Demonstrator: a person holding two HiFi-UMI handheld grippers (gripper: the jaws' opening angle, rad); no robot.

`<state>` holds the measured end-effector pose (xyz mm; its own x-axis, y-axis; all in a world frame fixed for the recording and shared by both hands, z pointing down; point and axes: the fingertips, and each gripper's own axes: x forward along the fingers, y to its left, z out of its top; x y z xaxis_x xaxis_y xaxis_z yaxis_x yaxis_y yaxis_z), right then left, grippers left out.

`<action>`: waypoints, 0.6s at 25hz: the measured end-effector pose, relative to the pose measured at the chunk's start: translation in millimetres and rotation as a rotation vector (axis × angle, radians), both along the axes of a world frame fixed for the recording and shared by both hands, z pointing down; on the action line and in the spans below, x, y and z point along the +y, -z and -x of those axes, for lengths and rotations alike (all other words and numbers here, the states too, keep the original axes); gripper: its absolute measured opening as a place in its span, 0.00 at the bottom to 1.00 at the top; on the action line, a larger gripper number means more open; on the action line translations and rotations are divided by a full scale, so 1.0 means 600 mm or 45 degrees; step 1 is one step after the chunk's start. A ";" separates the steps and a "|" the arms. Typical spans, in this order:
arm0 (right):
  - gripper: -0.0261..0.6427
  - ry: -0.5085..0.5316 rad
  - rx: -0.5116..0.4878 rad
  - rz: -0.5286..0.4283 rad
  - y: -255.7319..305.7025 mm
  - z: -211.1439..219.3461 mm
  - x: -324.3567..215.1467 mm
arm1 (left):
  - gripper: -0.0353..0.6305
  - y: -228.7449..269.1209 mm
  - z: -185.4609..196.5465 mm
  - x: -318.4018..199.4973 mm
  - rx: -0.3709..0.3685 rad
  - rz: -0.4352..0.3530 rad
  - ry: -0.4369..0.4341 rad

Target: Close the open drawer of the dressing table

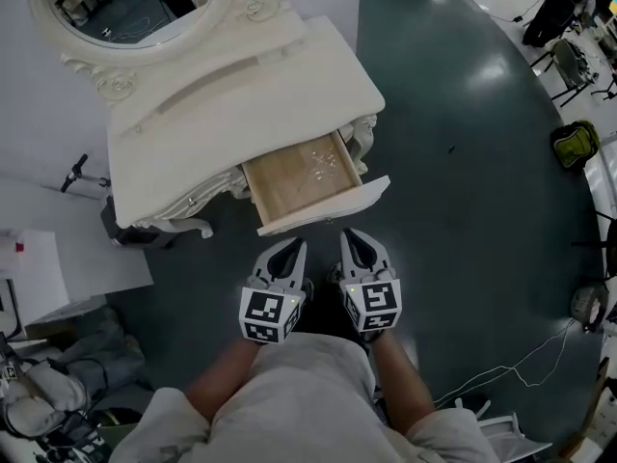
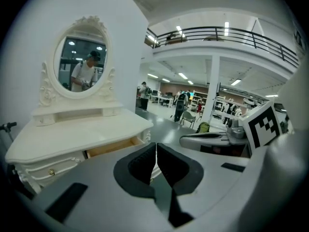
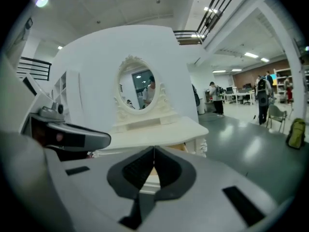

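A cream dressing table [image 1: 241, 95] with an oval mirror [image 1: 135, 8] stands against the wall. Its right-hand drawer [image 1: 304, 177] is pulled out, showing a bare wooden bottom and a white front panel [image 1: 328, 208]. My left gripper [image 1: 292, 249] and right gripper [image 1: 355, 236] hover side by side just in front of that panel, apart from it, both shut with nothing between the jaws. In the left gripper view the table [image 2: 77, 134] lies ahead to the left of my left gripper [image 2: 156, 151]. The right gripper view shows my right gripper [image 3: 154, 154] facing the table [image 3: 154, 129] and mirror [image 3: 141, 91].
Dark green floor [image 1: 463, 162] spreads to the right of the table. White boards [image 1: 67, 258] and clutter sit at the lower left, a cable [image 1: 521, 360] trails at the lower right, and a green bag [image 1: 576, 143] and chairs stand at the far right. People stand far off in the hall [image 2: 183, 105].
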<state>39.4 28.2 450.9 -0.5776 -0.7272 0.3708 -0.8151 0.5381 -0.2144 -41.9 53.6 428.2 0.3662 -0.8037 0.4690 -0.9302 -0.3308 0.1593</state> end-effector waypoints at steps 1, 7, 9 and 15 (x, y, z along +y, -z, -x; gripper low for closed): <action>0.06 0.010 -0.008 0.009 -0.005 -0.001 -0.001 | 0.07 -0.005 0.002 0.003 -0.003 0.013 0.029; 0.06 0.100 -0.035 0.042 -0.039 0.010 0.001 | 0.07 -0.029 0.005 0.010 -0.057 0.059 0.090; 0.06 0.113 -0.021 0.068 -0.058 0.013 0.006 | 0.07 -0.043 0.006 0.016 -0.069 0.081 0.101; 0.06 0.149 -0.008 0.093 -0.090 0.015 0.017 | 0.07 -0.088 -0.005 0.016 -0.094 0.154 0.097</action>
